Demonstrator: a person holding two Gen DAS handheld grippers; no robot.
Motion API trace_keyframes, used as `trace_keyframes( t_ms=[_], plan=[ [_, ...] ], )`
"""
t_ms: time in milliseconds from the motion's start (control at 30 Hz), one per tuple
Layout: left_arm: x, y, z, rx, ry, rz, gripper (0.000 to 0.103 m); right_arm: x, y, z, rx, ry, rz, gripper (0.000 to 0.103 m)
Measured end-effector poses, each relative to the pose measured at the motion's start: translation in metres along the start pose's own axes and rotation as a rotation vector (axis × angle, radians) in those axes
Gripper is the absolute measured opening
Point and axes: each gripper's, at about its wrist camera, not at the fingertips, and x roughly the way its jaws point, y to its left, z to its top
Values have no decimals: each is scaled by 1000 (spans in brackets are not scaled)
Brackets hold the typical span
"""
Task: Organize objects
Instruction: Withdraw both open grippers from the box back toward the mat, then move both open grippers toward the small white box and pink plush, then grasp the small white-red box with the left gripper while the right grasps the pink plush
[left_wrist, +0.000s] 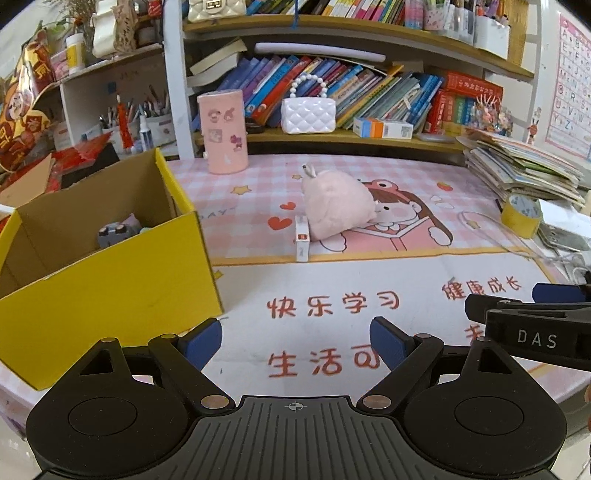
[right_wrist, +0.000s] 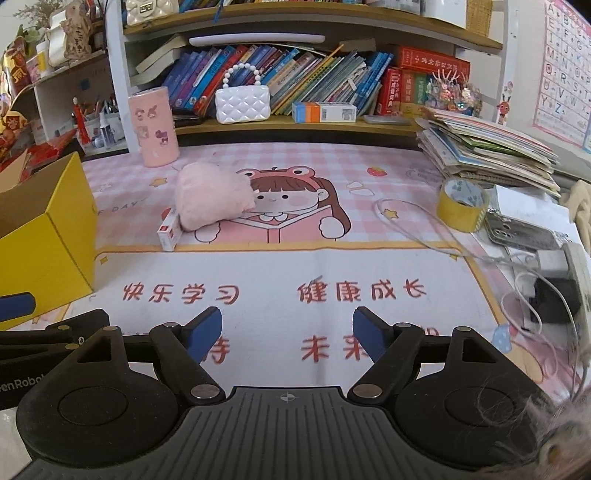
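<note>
Sitting at the left edge of the desk mat (left_wrist: 369, 273), the yellow cardboard box (left_wrist: 110, 288) stands open at the top, its flap raised at the back. Inside it, low against the brown wall, lies a small grey-and-pink toy (left_wrist: 118, 230); what else the box holds cannot be made out. A pink cylinder tin (left_wrist: 223, 131) with stickers stands upright at the back of the mat, and a white quilted purse (left_wrist: 308, 114) with a bead handle sits on the lower shelf among the books.

The pink plush (left_wrist: 338, 206) lies near the middle of the mat, over the cartoon girl's head, its long axis running from back-left to front-right, with a small ear-like tip pointing toward the shelf. A small white carton (left_wrist: 301, 238) lies touching its near-left side, its long axis running toward the camera. A roll of yellow tape (right_wrist: 463, 205) lies flat on the right, beside a stack of booklets.

The left gripper (left_wrist: 295, 345) hovers spread wide over the mat's printed characters, nothing between its fingers. The right gripper (right_wrist: 288, 330) is likewise spread and empty, just beside it.
</note>
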Motion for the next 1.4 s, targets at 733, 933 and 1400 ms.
trace_keyframes(
  t_ms=[733, 933, 1400],
  plan=[
    [61, -24, 43, -54, -6, 94, 87, 72, -30, 56, -64, 4, 116, 77],
    [97, -29, 56, -41, 31, 135, 64, 92, -32, 85, -65, -28, 160, 77],
    [169, -28, 68, -72, 92, 120, 40, 160, -19, 146, 4, 46, 489, 100]
  ],
)
